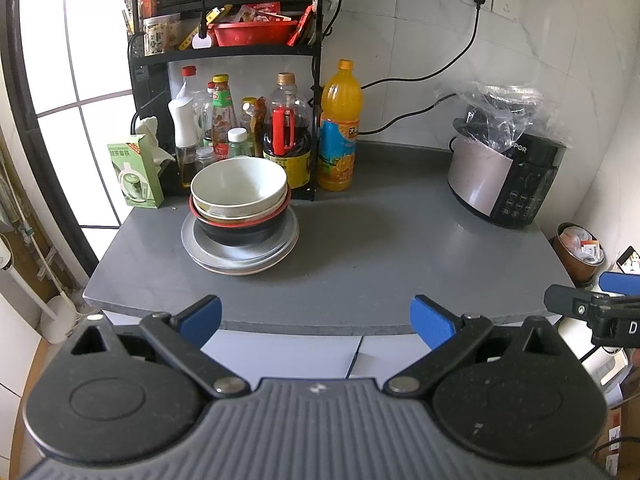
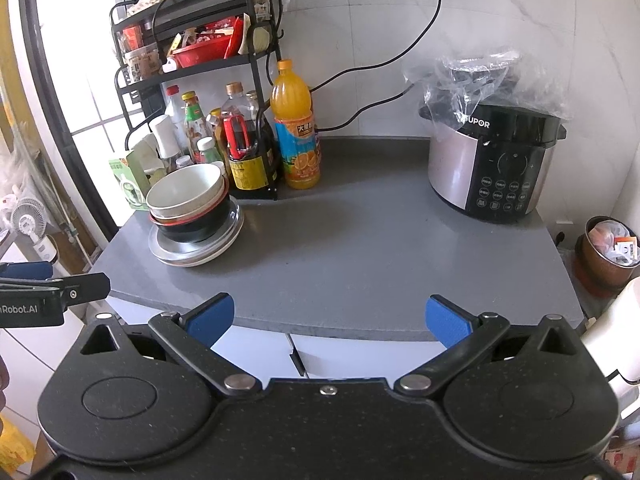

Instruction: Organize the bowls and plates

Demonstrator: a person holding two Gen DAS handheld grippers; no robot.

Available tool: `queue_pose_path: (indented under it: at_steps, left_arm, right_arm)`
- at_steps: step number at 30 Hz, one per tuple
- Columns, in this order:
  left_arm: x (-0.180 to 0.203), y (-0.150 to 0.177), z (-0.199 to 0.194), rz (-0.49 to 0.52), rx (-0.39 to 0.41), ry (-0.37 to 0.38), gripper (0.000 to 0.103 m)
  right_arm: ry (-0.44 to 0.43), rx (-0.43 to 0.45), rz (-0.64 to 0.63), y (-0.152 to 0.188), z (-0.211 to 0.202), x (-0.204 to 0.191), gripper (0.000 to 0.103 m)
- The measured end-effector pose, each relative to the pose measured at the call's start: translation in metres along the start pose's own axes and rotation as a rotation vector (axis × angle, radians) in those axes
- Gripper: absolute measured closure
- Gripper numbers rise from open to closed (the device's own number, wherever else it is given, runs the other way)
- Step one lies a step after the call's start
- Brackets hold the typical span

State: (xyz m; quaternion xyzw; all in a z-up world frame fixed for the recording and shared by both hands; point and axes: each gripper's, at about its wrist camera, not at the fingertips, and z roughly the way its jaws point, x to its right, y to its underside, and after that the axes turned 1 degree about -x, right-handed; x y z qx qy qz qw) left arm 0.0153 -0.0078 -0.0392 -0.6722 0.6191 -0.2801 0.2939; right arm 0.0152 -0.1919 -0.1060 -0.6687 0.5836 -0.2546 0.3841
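- Your stack of dishes sits far left on the grey surface [image 1: 360,240]: a cream ceramic bowl [image 1: 239,186] nested mouth-up in a second pale bowl, that in a black bowl with a red rim [image 1: 240,230], all on flat round grey plates [image 1: 240,258].
- The stack stands upright, with the cream bowl tipped slightly toward the near left.
- Just behind it stand sauce bottles under a black wire rack [image 1: 224,52]; a tall orange juice bottle [image 1: 339,128] stands just right of the rack.
- Open surface runs from the stack right to the silver and black rice cooker [image 2: 492,160], whose top is hidden under crumpled clear plastic.
- Your left gripper [image 1: 316,316] and right gripper [image 2: 330,318] hover at the near edge, jaws wide and empty.
- You cannot tell how many plates lie under the bowls.
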Motion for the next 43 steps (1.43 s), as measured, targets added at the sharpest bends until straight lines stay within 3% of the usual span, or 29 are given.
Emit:
queue_pose_path:
  at_steps: [43]
  left_arm:
    - [0.015, -0.003, -0.001, -0.014, -0.022, -0.013, 0.003]
  right_arm:
    - [-0.005, -0.001, 0.006, -0.006, 0.001, 0.013, 0.0]
